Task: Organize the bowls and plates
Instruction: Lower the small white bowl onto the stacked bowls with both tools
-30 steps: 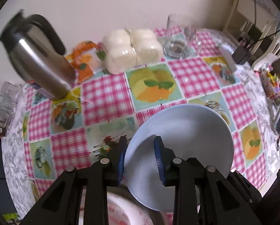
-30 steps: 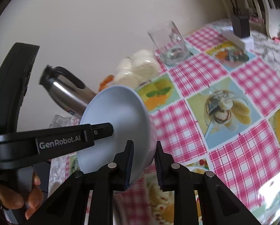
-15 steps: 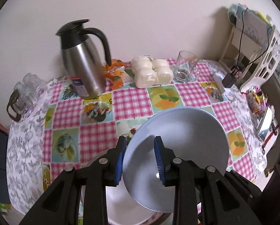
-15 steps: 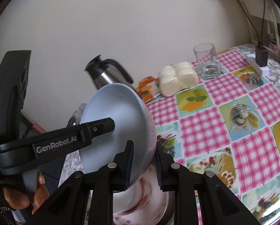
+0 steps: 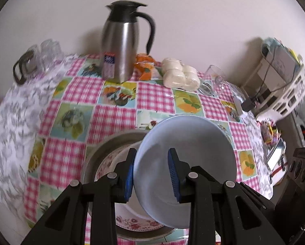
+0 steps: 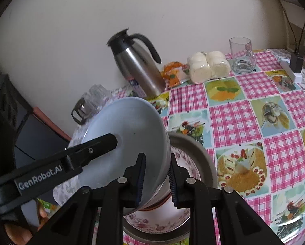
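Observation:
A pale blue bowl (image 5: 191,155) is held tilted in the air by both grippers. My left gripper (image 5: 151,175) is shut on its near rim, one finger inside and one outside. My right gripper (image 6: 156,179) is shut on the bowl's (image 6: 128,134) opposite rim. Below the bowl lies a white plate with a pink floral rim (image 5: 111,163), also in the right wrist view (image 6: 185,163), resting in a grey metal tray (image 5: 99,149). The left gripper's finger (image 6: 91,153) crosses the right wrist view.
On the pink checked tablecloth (image 5: 115,120) stand a steel thermos jug (image 5: 121,47), wrapped white buns (image 5: 181,75), an orange packet (image 5: 145,67) and a glass mug (image 6: 242,55). Glasses (image 5: 38,57) sit at the far left. A shelf with cables (image 5: 278,81) is at the right.
Both grippers have lifted the bowl up and back, so more of the table shows. The floral plate and the tray under the bowl have come into view.

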Tool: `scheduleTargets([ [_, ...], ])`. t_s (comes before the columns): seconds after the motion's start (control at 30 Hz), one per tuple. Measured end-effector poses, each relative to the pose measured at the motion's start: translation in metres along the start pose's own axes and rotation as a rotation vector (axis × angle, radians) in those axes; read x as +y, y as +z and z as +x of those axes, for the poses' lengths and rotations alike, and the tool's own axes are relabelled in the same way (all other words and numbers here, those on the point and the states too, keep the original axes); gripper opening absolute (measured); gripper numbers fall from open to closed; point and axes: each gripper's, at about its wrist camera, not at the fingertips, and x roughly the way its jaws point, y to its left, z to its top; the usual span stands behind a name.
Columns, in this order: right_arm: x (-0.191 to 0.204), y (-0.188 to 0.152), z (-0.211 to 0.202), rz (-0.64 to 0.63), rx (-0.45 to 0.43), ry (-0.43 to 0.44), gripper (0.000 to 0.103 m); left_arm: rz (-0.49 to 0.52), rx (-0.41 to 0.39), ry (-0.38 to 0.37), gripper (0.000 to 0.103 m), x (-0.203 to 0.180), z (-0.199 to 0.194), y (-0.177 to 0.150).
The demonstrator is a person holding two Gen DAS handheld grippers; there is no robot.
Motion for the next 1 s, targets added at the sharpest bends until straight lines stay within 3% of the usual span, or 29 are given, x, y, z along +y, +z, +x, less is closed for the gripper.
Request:
scheduleTargets([
  [0.43,0.02,-0.011,0.024,-0.101,0.062,-0.091,0.026,-0.152,-0.024,-0.086,0.031,0.038,0.013,-0.028],
  [0.77,0.027,-0.012,0.032,-0.136,0.069,-0.139,0.026,-0.186,-0.029,-0.146,0.031,0.051,0.015,-0.032],
  [1.0,0.033,-0.014,0.034,-0.157,0.067,-0.132,0.044,-0.196,-0.043,-0.157,0.031,0.055,0.011,-0.034],
])
